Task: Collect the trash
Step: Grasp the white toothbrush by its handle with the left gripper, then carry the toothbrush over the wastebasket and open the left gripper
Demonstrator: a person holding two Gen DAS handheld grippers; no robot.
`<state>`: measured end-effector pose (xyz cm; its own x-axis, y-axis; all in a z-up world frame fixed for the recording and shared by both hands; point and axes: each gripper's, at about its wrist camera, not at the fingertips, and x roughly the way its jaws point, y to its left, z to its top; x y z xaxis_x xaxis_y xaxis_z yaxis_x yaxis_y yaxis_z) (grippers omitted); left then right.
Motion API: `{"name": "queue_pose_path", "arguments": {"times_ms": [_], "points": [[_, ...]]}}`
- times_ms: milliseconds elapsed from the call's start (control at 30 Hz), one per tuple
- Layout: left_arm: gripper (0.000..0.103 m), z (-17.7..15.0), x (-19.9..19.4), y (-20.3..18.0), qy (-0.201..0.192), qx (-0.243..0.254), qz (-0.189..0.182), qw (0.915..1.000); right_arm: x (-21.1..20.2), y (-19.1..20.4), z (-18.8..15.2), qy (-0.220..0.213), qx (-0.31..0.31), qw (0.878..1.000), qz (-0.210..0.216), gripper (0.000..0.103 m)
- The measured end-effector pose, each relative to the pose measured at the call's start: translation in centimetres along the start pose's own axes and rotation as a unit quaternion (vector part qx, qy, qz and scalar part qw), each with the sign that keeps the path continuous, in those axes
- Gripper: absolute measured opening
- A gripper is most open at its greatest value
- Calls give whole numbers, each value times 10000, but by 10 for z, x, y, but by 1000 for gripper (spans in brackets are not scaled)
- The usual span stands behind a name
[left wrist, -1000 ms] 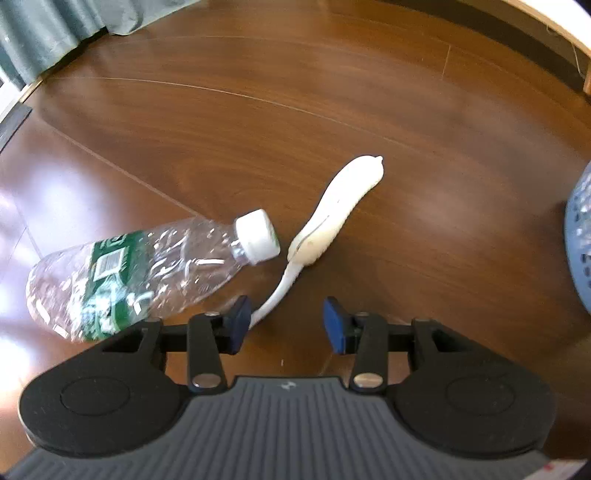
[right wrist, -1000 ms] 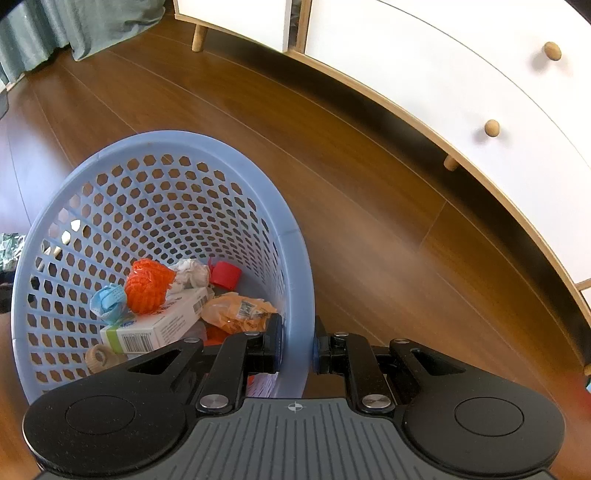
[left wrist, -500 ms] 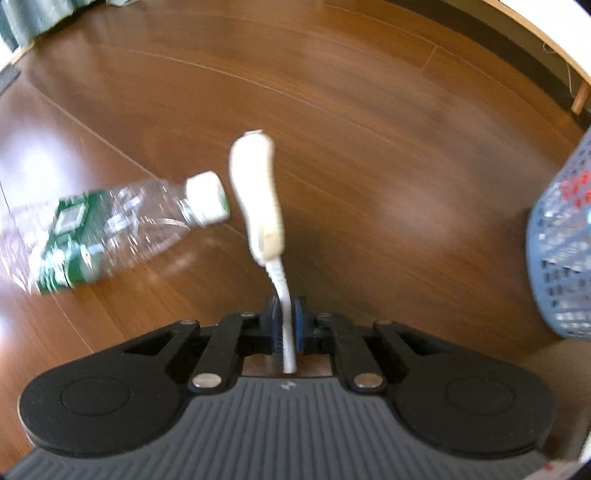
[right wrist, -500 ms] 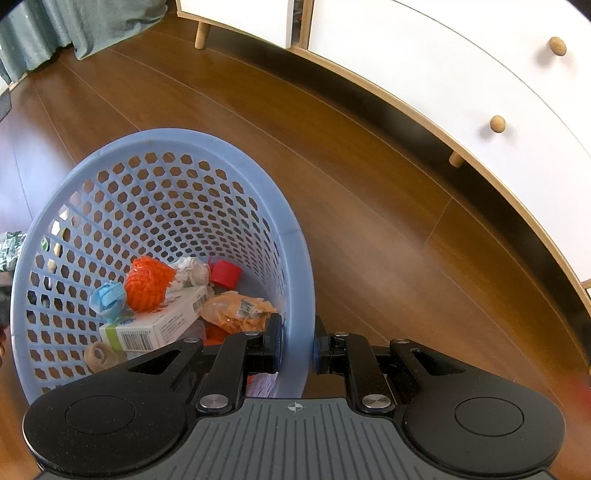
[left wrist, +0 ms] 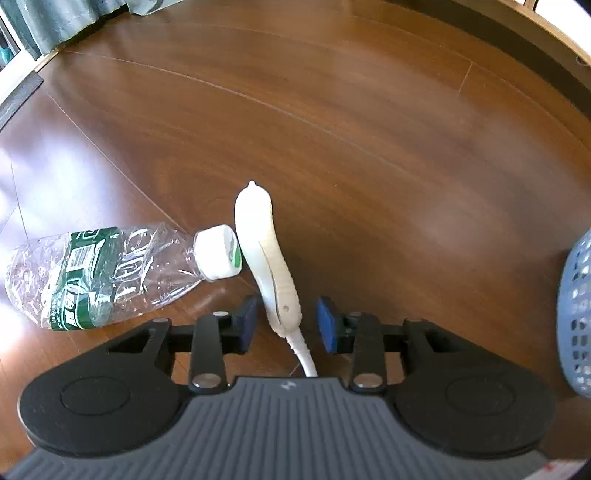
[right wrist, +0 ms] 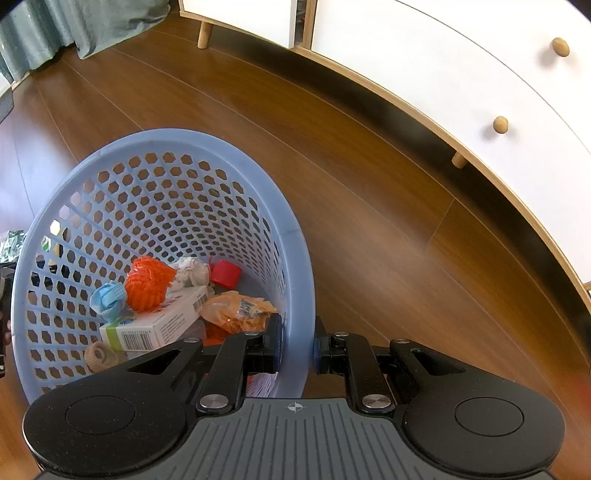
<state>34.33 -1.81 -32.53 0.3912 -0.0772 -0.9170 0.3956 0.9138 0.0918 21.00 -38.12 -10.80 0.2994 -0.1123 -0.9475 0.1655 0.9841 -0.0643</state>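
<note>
A white long-stemmed plastic piece (left wrist: pixel 258 236) lies on the wooden floor, its thick end toward me and its thin stem running under the tool. My left gripper (left wrist: pixel 286 326) straddles that thick end; its jaws are opening and the blue pads stand clear of it on both sides. A crushed clear bottle (left wrist: pixel 99 273) with a green label lies to the left, its white cap against the piece. My right gripper (right wrist: pixel 295 347) is shut on the rim of the blue mesh basket (right wrist: pixel 166 140), which holds a box (right wrist: pixel 159 325), an orange net ball (right wrist: pixel 147 282) and other scraps.
The basket's edge (left wrist: pixel 578 317) shows at the far right of the left wrist view. A white cabinet (right wrist: pixel 480 92) on wooden legs runs along the right of the basket. Teal curtains (left wrist: pixel 55 18) hang at the far left.
The left jaws closed on the thin stem and swung the white piece round toward me, then parted again; it now lies between the pads. The right gripper and basket have not moved.
</note>
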Motion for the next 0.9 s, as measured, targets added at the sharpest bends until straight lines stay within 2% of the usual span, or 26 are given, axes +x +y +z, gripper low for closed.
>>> {"name": "queue_pose_path", "arguments": {"times_ms": [100,300,500,733,900], "points": [[18,1,0,1,5,-36,-45,10000,0,1,1,-6,-6,10000,1,12],[16,5,-2,3,46,59,-37,10000,1,1,1,0,-22,10000,1,12],[15,5,-7,2,284,84,-162,9994,2,1,0,-5,-21,10000,-2,12],[15,2,-37,1,538,-1,-495,9973,0,3,0,9,29,10000,3,12],[15,0,-69,-2,560,-143,-692,9959,0,3,-1,4,65,10000,3,12]]}}
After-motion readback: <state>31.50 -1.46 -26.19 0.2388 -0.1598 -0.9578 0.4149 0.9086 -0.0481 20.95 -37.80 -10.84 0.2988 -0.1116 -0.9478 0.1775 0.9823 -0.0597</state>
